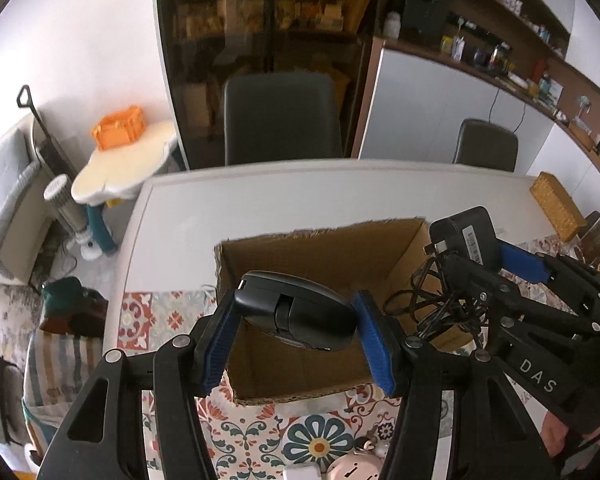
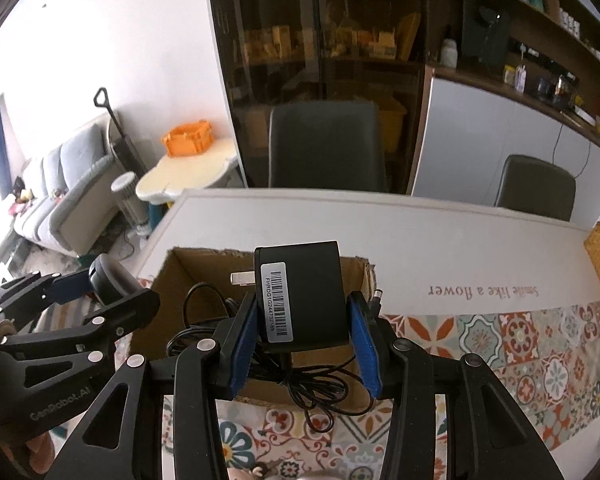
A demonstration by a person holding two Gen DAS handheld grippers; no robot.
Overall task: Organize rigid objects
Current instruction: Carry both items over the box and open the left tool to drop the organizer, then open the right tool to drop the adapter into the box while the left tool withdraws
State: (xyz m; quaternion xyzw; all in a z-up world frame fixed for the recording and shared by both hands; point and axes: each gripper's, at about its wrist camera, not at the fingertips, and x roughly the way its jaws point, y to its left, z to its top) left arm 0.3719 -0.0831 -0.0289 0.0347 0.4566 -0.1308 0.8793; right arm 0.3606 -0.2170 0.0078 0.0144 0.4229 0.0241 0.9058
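My left gripper (image 1: 296, 320) is shut on a black computer mouse (image 1: 296, 314) and holds it over the open cardboard box (image 1: 340, 248). My right gripper (image 2: 304, 332) is shut on a black power adapter (image 2: 300, 296) with a barcode label, above the same box (image 2: 160, 280). Its tangled black cable (image 2: 316, 384) hangs below. The adapter (image 1: 466, 236) and right gripper (image 1: 492, 264) also show at the right of the left wrist view. The left gripper and mouse (image 2: 108, 276) show at the left of the right wrist view.
The box stands on a white table (image 1: 260, 200) with a patterned tile mat (image 2: 520, 344). A woven yellow block (image 1: 556, 208) lies at the right edge. A small clock-like thing (image 1: 352, 468) lies near me. Grey chairs (image 1: 280, 116) stand behind the table.
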